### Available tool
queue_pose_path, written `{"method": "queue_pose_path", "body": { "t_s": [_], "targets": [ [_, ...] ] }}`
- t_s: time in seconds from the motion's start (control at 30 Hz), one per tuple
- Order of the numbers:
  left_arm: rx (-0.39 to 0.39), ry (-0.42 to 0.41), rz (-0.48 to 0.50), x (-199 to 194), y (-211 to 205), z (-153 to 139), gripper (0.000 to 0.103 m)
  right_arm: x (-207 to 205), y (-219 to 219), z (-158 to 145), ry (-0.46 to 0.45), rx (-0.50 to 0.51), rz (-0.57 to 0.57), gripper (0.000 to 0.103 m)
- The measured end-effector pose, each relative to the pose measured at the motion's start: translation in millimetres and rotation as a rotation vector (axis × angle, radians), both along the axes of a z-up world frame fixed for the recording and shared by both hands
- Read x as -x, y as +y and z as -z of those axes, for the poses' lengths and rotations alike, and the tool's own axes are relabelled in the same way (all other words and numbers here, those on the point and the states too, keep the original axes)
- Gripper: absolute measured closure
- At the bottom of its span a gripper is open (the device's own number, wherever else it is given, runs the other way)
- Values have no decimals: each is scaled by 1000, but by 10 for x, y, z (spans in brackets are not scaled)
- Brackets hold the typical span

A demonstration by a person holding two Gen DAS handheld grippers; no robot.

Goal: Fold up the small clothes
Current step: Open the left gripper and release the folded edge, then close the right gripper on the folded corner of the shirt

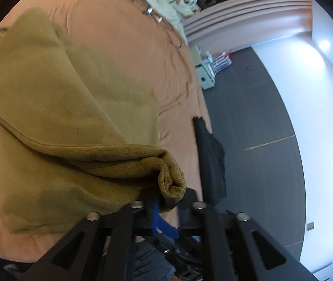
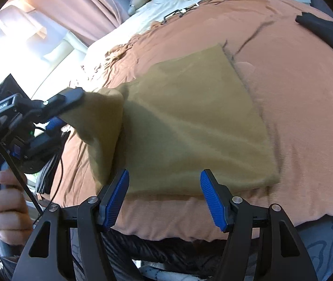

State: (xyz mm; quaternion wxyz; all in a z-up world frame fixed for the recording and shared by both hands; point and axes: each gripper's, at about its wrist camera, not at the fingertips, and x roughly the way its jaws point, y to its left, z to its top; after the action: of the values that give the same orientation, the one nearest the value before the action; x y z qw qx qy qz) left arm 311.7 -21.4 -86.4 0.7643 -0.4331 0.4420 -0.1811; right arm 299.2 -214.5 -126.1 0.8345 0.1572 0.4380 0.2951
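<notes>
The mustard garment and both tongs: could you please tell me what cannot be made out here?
- Left tongs, left wrist view: the pads are buried in the bunched mustard garment.
- Garment type, both views: folded layers hide any sleeves or neckline.
- Black cloth, right wrist view: cut off by the lens edge.
- Right tongs: open, holding nothing.

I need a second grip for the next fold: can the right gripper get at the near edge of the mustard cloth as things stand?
Probably yes. The right gripper is open and empty, and the cloth's near edge lies flat just ahead with nothing between.
</notes>
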Motion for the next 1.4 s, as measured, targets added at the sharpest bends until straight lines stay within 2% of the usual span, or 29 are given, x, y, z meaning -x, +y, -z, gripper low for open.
{"method": "queue_pose_path", "body": {
  "t_s": [0.03,0.1,0.13,0.33,0.43,0.63,0.77,0.93,1.07,1.13,1.2,1.27,1.33,1.4],
  "targets": [
    [18,8,9,-1,-6,52,63,11,-5,-9,-2,6,-2,41],
    [24,16,5,26,8,90,46,14,-16,-39,-7,19,-3,41],
    [7,13,-6,56,55,93,41,-4,-23,-65,-8,24,-4,41],
    [-38,15,-77,223,468,109,32,-118,55,-96,-1,75,8,41],
    [-75,52,-120,330,719,208,32,-187,170,-143,-15,119,-7,41],
    [-87,109,-187,491,1001,408,33,-275,495,-239,-69,276,-86,41],
    [-88,136,-188,498,1014,537,33,-327,691,-334,-120,416,-119,41],
    [-107,189,-194,591,985,718,40,-389,875,-327,-129,583,-169,42],
    [-119,220,-185,659,956,859,49,-440,1072,-364,-144,653,-204,52],
    [-115,237,-180,684,943,933,60,-431,1179,-388,-163,687,-219,57],
    [-122,237,-181,712,919,960,62,-429,1277,-378,-176,711,-226,57],
    [-133,230,-187,745,910,955,65,-424,1368,-343,-195,728,-240,62],
    [-137,233,-185,764,915,962,70,-411,1455,-334,-218,739,-252,82],
    [-132,235,-185,781,931,963,71,-405,1420,-373,-229,708,-239,95]
  ]
}}
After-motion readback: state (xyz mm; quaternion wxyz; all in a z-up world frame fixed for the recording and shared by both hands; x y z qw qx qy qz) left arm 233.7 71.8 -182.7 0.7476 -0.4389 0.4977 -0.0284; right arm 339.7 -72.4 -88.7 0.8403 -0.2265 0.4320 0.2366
